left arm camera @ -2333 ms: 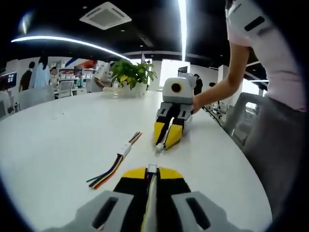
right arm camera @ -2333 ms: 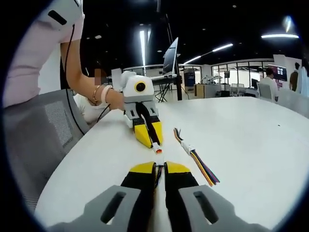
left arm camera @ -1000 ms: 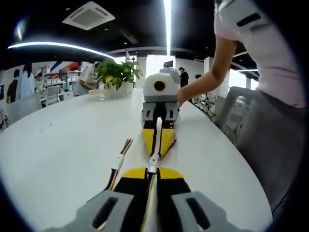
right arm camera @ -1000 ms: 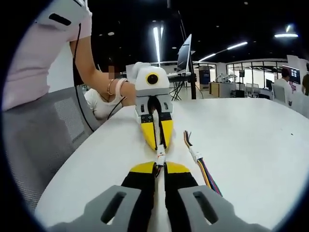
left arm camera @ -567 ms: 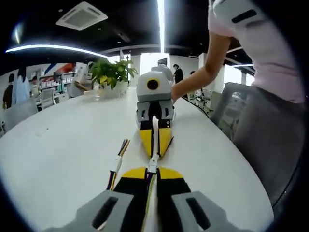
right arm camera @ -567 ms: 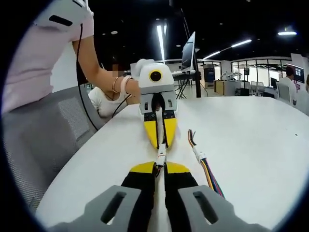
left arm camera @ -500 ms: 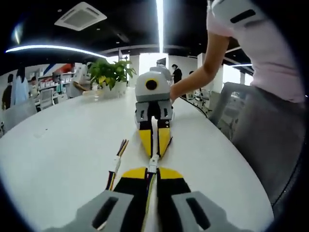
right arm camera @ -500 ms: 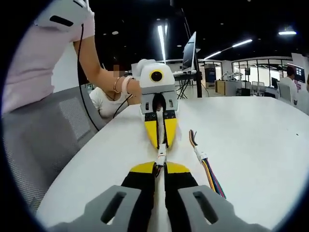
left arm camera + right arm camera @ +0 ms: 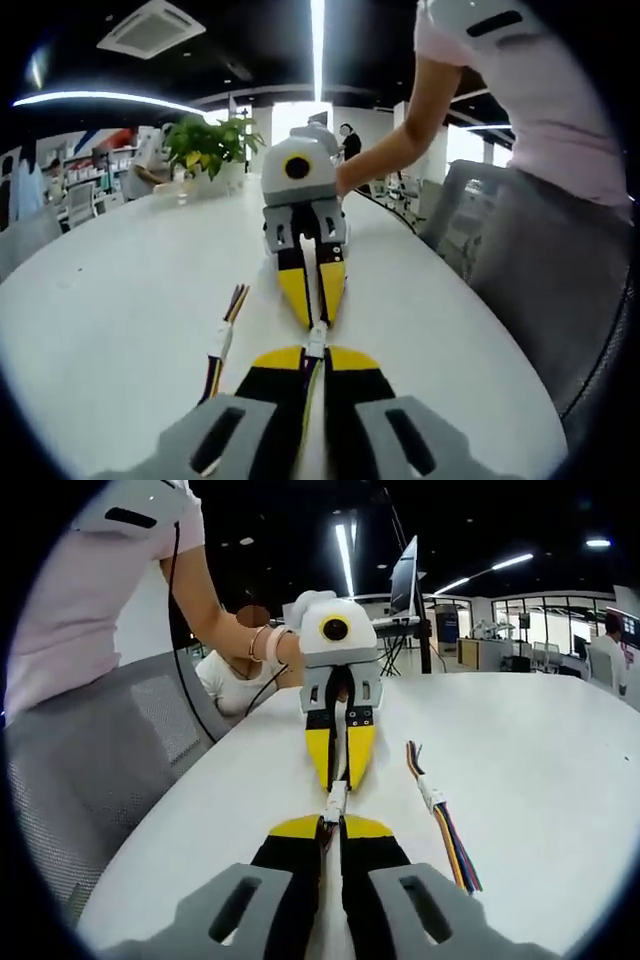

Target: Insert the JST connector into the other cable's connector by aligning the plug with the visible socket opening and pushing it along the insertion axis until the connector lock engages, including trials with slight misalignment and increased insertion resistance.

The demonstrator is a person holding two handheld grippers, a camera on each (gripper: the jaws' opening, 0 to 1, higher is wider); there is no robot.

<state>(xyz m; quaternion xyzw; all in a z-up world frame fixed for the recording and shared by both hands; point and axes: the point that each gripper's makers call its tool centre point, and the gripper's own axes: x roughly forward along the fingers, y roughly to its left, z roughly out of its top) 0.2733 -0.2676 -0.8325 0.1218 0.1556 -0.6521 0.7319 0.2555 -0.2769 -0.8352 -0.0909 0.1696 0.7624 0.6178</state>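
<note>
My left gripper [image 9: 316,352] is shut on a cable with a small white connector [image 9: 316,338] at its tip. Facing it nose to nose, my right gripper [image 9: 314,321] holds the other cable. In the right gripper view, my right gripper [image 9: 331,826] is shut on its cable, and the white connector [image 9: 335,801] bridges the short gap to the left gripper [image 9: 338,784]. The two connector ends meet in one line just above the white table [image 9: 540,740]. Whether the lock has caught I cannot tell.
A spare cable [image 9: 221,345] with coloured wires and a white plug lies on the table beside the grippers, also in the right gripper view [image 9: 441,810]. A person in a pink top [image 9: 520,90] stands at the table edge by a grey chair [image 9: 100,760]. A potted plant [image 9: 205,145] stands far back.
The two grippers, apart 2.3 s ago, have come together tip to tip and the connector ends now meet. Over the last half second they have closed in slightly more.
</note>
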